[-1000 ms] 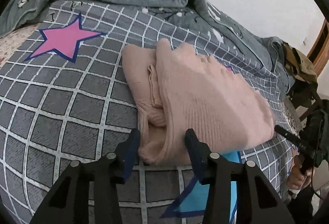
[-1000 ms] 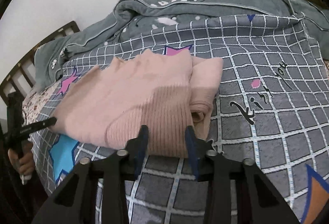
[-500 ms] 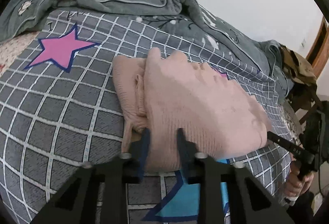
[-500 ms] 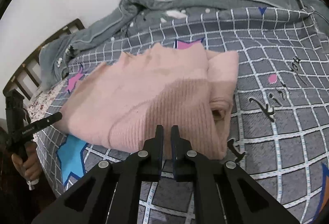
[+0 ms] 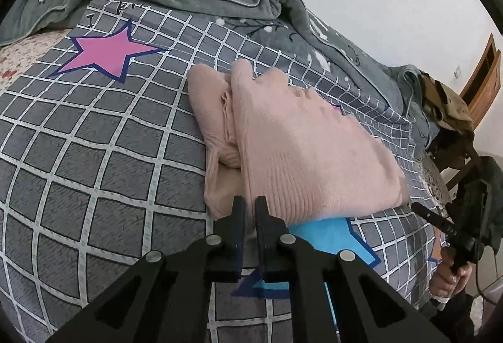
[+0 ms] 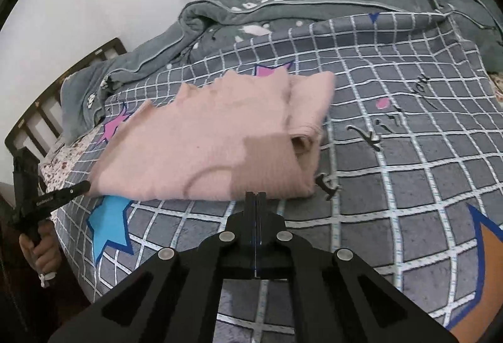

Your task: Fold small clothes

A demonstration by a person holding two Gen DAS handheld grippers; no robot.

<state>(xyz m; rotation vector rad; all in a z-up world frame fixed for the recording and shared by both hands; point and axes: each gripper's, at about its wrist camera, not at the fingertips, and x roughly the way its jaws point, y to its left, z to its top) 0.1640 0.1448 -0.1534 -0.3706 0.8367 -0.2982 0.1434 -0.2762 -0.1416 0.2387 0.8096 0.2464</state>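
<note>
Both the left hand-held gripper (image 5: pixel 250 210) and right hand-held gripper (image 6: pixel 256 196) pinch the folded pink knitted sweater's (image 5: pixel 298 148) near hem, hiding it, on the grey checked bed cover (image 5: pixel 94 138).

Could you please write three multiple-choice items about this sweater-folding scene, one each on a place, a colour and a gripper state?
1. Where does the pink sweater lie?
A. on the checked bedspread
B. on a wooden chair
C. on the floor

2. What colour is the star beside the sweater's near corner?
A. yellow
B. blue
C. green

3. How is the right gripper?
A. wide open above the bed
B. out of view
C. shut at the sweater's ribbed hem

Answers: 1 A, the grid pattern surrounds it; 2 B, it shows in both views; 3 C, its fingers meet there.
</note>
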